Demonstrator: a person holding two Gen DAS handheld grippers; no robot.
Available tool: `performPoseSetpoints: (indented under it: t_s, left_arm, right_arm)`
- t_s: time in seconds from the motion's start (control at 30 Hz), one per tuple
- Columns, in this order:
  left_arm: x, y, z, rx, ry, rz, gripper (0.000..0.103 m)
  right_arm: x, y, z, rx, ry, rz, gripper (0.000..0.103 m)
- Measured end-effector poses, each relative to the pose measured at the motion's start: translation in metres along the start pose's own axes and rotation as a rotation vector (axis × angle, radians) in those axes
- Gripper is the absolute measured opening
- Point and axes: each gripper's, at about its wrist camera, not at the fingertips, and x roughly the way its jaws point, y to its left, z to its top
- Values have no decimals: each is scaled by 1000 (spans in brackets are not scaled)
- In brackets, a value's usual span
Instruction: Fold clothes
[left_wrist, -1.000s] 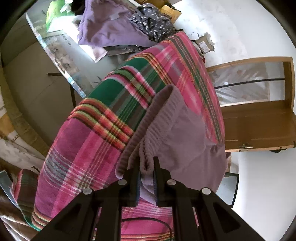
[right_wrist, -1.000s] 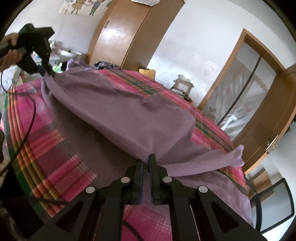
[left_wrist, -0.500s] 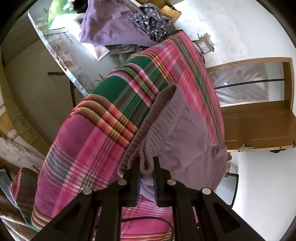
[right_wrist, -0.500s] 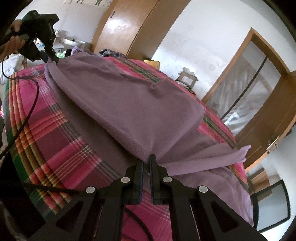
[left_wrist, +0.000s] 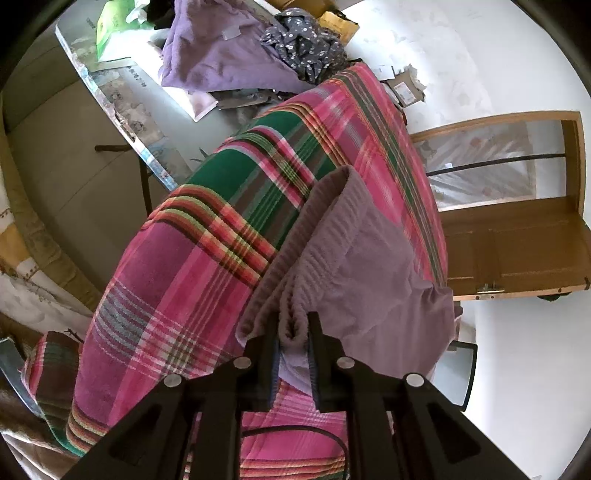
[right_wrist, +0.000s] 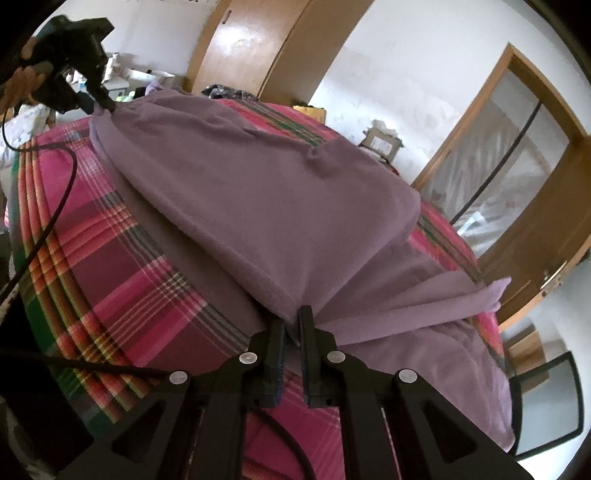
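A mauve fleece garment (right_wrist: 258, 192) with a ribbed waistband (left_wrist: 325, 236) lies folded over on a pink and green plaid blanket (left_wrist: 177, 288). My left gripper (left_wrist: 293, 325) pinches a bunched piece of the waistband; its jaws are opening, and the cloth still fills the gap. In the right wrist view that same left gripper (right_wrist: 105, 107) sits at the garment's far corner, held by a hand (right_wrist: 22, 81). My right gripper (right_wrist: 291, 317) grips the near folded edge; its jaws are opening slightly with cloth between them. A loose flap (right_wrist: 461, 291) trails off to the right.
A glass-topped table (left_wrist: 122, 110) carries a purple garment (left_wrist: 218, 55) and a dark floral one (left_wrist: 306, 48). A wooden door (left_wrist: 517, 251), a wardrobe (right_wrist: 258, 48), a black chair (right_wrist: 546, 398) and a small cardboard box (right_wrist: 380, 142) ring the bed. A black cable (right_wrist: 55, 206) crosses the blanket.
The right wrist view has tipped down and closed in on the garment, which now lies lower and flatter. The jaws of both grippers stand a little wider. The left gripper has stayed put.
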Motion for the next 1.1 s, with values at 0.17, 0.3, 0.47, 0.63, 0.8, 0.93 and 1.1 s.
performPoseSetpoints:
  t_s: [0.17, 0.3, 0.47, 0.63, 0.8, 0.93, 1.1]
  left_arm:
    - [-9, 3, -2, -9, -5, -8, 15]
    - [-18, 9, -1, -20, -25, 11, 18]
    - [-28, 13, -11, -12, -41, 7, 18]
    - [-39, -3, -27, 93, -57, 43, 18]
    - [-52, -24, -49, 194, -80, 49, 18]
    - [-52, -50, -69, 306, -68, 33, 19]
    - [-35, -82, -93, 444, -54, 30, 21]
  right_arm:
    - [-2, 0, 0, 13, 2, 2, 9]
    - [-2, 1, 1, 16, 5, -4, 10]
    - [-10, -1, 0, 55, -8, 7, 15]
    - [-24, -19, -5, 148, -32, 5, 17]
    - [-41, -39, -17, 228, -47, -42, 18]
    - [-59, -62, -35, 300, -42, -102, 18]
    - [-86, -93, -70, 396, 1, -210, 18]
